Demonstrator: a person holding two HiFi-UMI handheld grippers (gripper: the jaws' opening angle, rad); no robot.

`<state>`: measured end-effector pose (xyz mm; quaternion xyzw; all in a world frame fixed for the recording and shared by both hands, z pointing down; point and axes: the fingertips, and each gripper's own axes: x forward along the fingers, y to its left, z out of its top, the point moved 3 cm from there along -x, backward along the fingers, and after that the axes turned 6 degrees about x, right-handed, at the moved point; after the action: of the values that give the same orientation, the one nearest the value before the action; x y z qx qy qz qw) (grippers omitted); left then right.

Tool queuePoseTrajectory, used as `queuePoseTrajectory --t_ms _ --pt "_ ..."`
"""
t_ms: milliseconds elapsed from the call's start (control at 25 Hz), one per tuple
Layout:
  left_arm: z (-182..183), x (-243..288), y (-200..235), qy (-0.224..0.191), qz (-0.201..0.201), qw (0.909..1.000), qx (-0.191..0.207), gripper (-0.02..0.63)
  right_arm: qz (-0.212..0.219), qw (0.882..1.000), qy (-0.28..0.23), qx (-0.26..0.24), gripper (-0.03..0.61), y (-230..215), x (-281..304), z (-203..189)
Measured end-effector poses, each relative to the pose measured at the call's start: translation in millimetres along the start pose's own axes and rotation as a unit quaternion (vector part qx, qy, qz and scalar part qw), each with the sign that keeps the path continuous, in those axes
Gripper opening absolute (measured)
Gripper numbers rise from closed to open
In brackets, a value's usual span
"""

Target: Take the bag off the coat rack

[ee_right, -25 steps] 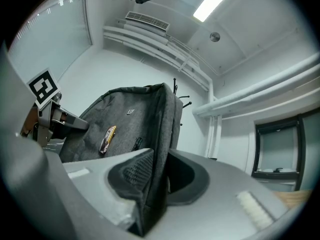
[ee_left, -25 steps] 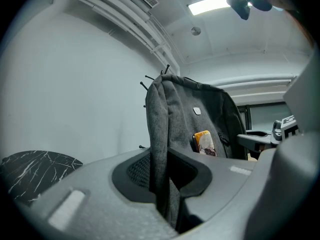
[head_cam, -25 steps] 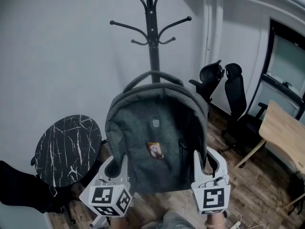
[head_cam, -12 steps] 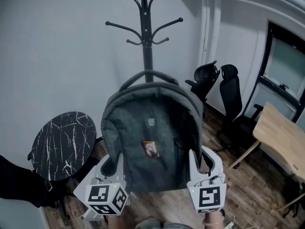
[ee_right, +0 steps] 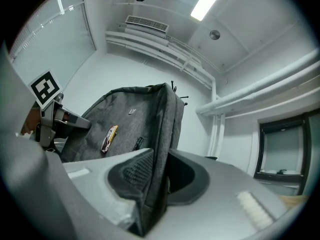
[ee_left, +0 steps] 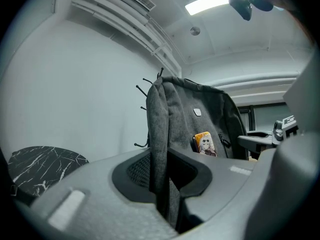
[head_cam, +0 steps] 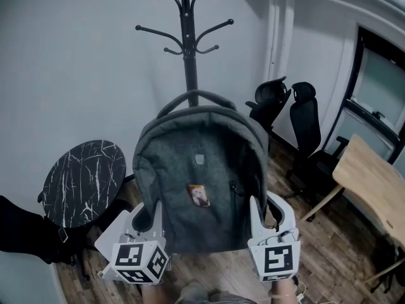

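The left hand-held gripper and the right hand-held gripper are low and near the person's body, upright and side by side, much as a second ago. Each is closed narrowly on the bag, the left pinching grey fabric at its lower left edge, the right at its lower right edge. The bag stands upright between and above them, off the hooks. Behind it, more of the coat rack pole shows above the handle than before.
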<state>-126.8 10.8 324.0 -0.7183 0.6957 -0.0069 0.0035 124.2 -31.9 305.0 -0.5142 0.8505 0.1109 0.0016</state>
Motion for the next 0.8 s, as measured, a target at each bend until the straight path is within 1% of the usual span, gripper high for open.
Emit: queuePoseTrajectory --t_ms 640,800 --pt "-4 -37 -57 0.014 0.017 0.9997 0.014 0.069 0.015 1.000 0.001 0.023 0.074 -32 -52 -14" --pt "-2 -41 -64 0.018 0.019 0.9995 0.020 0.069 0.017 0.999 0.000 0.029 0.074 -36 -57 -16"
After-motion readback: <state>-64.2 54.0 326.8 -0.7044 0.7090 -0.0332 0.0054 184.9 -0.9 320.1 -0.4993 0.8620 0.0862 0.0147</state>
